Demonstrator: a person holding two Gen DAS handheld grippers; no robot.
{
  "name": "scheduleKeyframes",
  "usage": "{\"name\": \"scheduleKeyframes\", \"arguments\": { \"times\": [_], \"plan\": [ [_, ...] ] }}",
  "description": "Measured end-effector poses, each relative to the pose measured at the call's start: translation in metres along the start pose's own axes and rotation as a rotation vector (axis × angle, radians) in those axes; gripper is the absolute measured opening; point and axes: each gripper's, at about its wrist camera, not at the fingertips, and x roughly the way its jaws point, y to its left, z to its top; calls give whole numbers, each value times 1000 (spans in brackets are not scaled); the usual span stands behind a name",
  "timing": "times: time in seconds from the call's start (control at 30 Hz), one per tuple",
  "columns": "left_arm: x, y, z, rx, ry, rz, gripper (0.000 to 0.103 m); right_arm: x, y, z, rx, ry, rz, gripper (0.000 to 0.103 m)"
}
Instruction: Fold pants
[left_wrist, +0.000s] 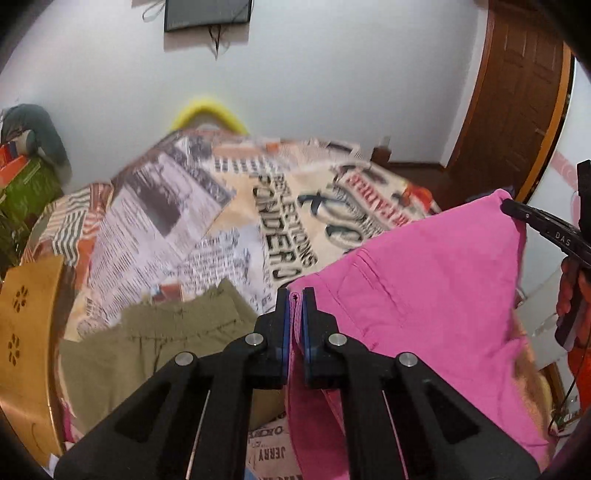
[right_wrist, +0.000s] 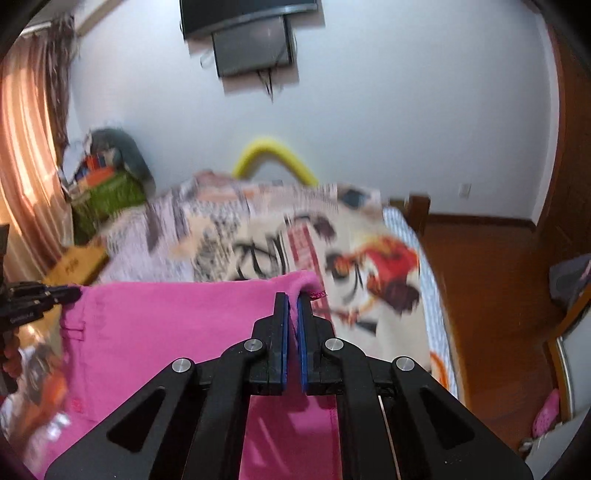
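Note:
The pink pants (left_wrist: 424, 280) hang stretched in the air between my two grippers, above the bed. My left gripper (left_wrist: 294, 295) is shut on one top corner of the pants. My right gripper (right_wrist: 292, 299) is shut on the other top corner, and the pants (right_wrist: 166, 332) spread out to its left. The right gripper also shows at the right edge of the left wrist view (left_wrist: 506, 205). The left gripper shows at the left edge of the right wrist view (right_wrist: 74, 293). The lower part of the pants is hidden below both views.
The bed carries a newspaper-print sheet (left_wrist: 207, 221). Olive-green pants (left_wrist: 155, 343) lie on it at the near left. A wooden headboard (left_wrist: 26, 332) stands at the left, a yellow foam arch (left_wrist: 208, 110) at the far end, and a brown door (left_wrist: 517, 110) at the right.

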Motion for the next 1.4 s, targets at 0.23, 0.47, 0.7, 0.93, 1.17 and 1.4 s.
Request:
{"name": "scheduleKeyframes", "arguments": {
  "times": [0.23,0.47,0.7,0.93,1.17,1.4],
  "plan": [
    [-55,-18,-12,36,-5,-14,5,-64,17,-2,-4,-40,47,4],
    [-110,-43,-53,87,-13,-24,5,-125,22,-44,34,-28,76,3],
    [-142,-64,-105,138,11,-28,5,-160,37,-95,-12,38,71,3],
    [-146,-77,-170,150,108,-70,5,-172,40,-148,14,115,74,3],
    [-143,-90,-221,185,169,-78,5,-168,33,-202,94,182,45,3],
    [-144,-96,-244,170,185,-83,5,-168,19,-234,159,217,-9,4]
  ]
}}
